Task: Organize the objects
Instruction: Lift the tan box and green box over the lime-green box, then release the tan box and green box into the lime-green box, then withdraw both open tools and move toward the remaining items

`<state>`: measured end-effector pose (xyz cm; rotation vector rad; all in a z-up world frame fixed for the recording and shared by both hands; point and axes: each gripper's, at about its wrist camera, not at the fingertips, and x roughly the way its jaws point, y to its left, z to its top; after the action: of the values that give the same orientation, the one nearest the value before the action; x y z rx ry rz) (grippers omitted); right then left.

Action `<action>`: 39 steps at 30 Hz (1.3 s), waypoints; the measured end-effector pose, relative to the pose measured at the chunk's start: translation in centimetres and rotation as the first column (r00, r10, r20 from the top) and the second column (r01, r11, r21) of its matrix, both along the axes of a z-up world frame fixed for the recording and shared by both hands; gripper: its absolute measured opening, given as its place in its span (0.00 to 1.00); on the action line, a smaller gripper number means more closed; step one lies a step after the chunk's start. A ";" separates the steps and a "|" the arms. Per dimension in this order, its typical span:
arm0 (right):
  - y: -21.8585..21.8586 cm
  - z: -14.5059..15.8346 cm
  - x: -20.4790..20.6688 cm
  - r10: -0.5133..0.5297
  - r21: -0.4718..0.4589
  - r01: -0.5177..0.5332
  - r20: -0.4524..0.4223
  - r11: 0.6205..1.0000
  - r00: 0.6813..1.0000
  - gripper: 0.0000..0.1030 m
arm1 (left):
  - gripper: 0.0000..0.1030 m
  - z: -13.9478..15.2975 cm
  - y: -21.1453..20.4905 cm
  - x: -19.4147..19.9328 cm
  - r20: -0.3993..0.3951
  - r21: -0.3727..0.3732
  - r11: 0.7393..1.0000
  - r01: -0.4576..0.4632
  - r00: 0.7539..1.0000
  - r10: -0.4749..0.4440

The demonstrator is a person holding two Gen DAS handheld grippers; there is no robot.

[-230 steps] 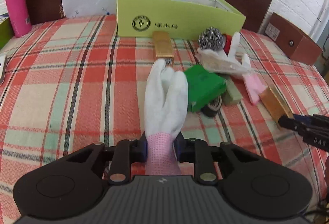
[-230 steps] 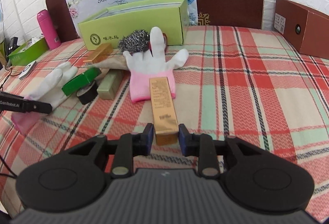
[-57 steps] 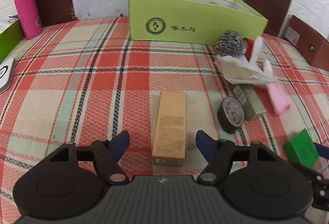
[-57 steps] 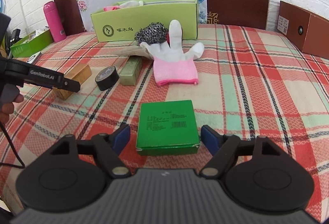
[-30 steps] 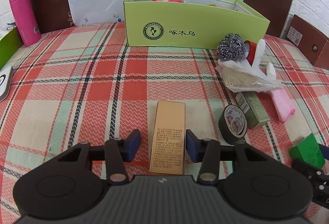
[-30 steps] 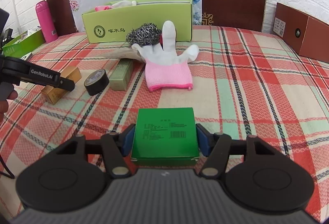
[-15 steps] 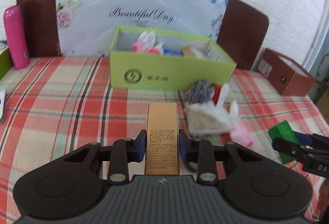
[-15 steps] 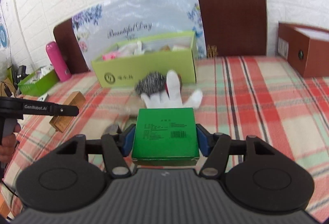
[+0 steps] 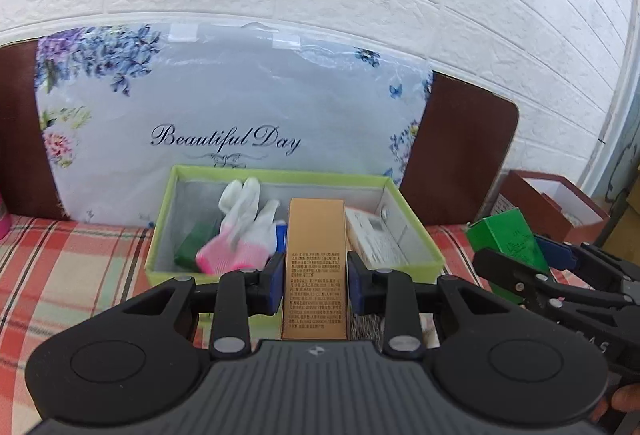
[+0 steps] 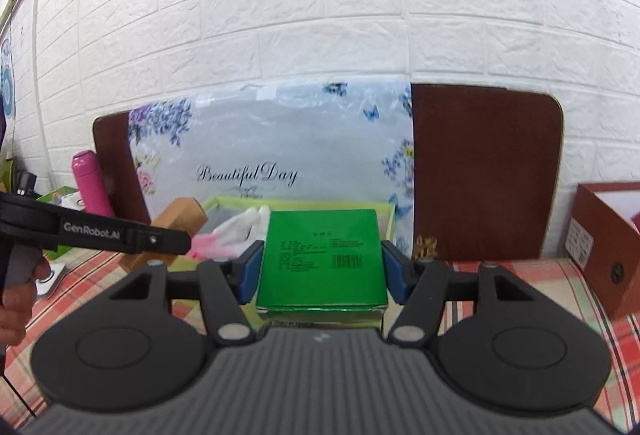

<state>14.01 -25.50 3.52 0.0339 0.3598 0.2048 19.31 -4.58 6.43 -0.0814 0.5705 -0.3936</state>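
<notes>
The left gripper (image 9: 316, 285) pinches a tall golden carton (image 9: 315, 267) by its two long sides, low on the body, and holds it in the air in front of the light green box (image 9: 280, 277). The right gripper (image 10: 320, 271) clamps a flat green carton (image 10: 322, 259) across its width, also lifted above the checked tablecloth (image 10: 560, 295). Both cartons look like thin cardboard, so I judge them light and stiff, but easy to dent when squeezed hard; the smooth printed faces may slip a little. Flat opposite sides are the good place to hold. Farther, inside the box, lie a white and pink glove (image 9: 240, 231), a dark green item (image 9: 192, 247) and a white packet (image 9: 374, 239). The glove is soft and will give way under a carton. Behind stands a flowered bag (image 9: 224, 115).
</notes>
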 end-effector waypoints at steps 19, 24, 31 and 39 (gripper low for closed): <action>0.7 -5.6 12.5 -0.033 -0.107 0.033 0.005 0.994 0.999 1.00 | 0.76 -3.8 -2.4 12.0 -0.011 0.091 0.993 -0.073 0.997 0.074; 0.4 -5.6 10.3 -0.045 -0.123 0.046 0.016 0.991 0.999 1.00 | 0.77 -3.2 -1.4 10.7 -0.028 0.036 0.997 -0.065 0.997 0.066; 0.1 -4.1 5.5 -0.037 -0.090 0.039 0.015 0.995 0.999 1.00 | 0.79 -1.4 -0.7 5.8 -0.017 0.037 0.996 -0.080 0.997 0.081; 0.1 -3.9 -1.9 -0.020 -0.053 0.020 -0.013 0.998 1.000 1.00 | 0.81 -1.0 -0.4 -2.0 0.000 0.075 0.992 -0.105 0.994 0.105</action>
<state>12.11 -25.36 -0.34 -0.0130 0.3781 0.1752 17.27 -5.01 5.47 -0.0399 0.5815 -0.2698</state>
